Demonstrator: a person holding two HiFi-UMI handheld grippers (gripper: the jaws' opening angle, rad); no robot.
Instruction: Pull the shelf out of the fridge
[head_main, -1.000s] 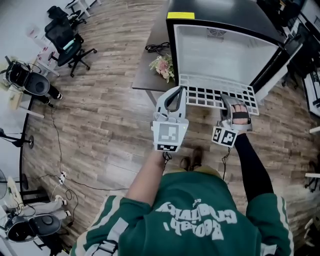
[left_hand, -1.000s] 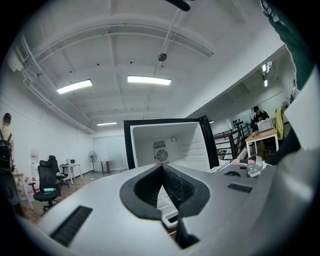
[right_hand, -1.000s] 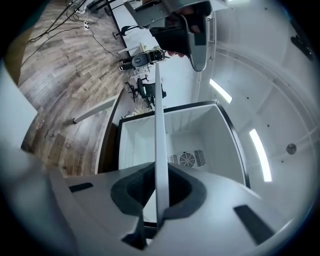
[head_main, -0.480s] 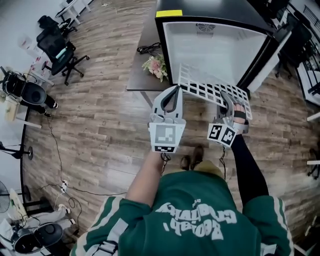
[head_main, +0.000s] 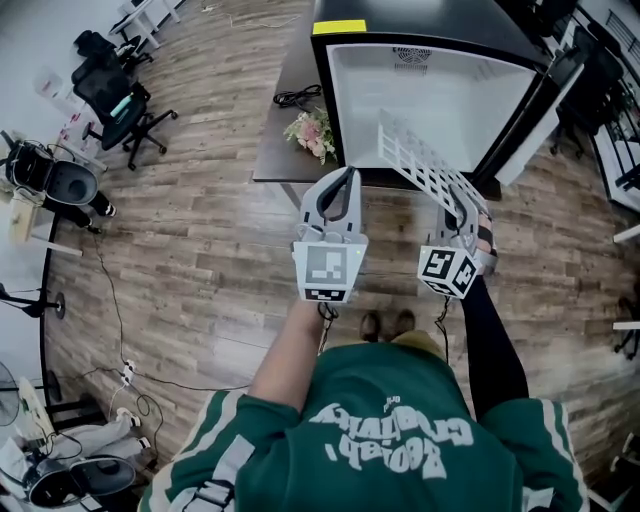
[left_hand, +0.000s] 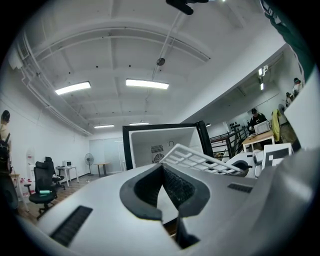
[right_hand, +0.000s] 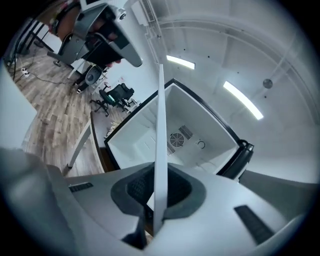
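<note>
A: Where has the shelf (head_main: 428, 165) ended up?

B: It is out of the fridge (head_main: 420, 90), in the air just in front of the open mouth, stood up on edge and slanting. Your right gripper (head_main: 463, 210) is clenched on its near edge. Seen from that gripper, the shelf is one thin white strip pinched between the pads.

A: And your other one?

B: Your left gripper (head_main: 348, 178) hangs beside the shelf without touching it, jaws together with nothing between them.

A: What is in the fridge?

B: What shows is its white walls and a round vent on the back wall. To its left, flowers (head_main: 312, 132) lie on the dark worktop (head_main: 285, 155).

A: Anything hard to see?

B: In the head view your right gripper hides the edge it grips. The fridge door (head_main: 540, 110) on the right is dark and hard to make out.

A: What has changed?

B: A second ago the shelf lay flat at the fridge mouth. Now it is tipped up and clear.
</note>
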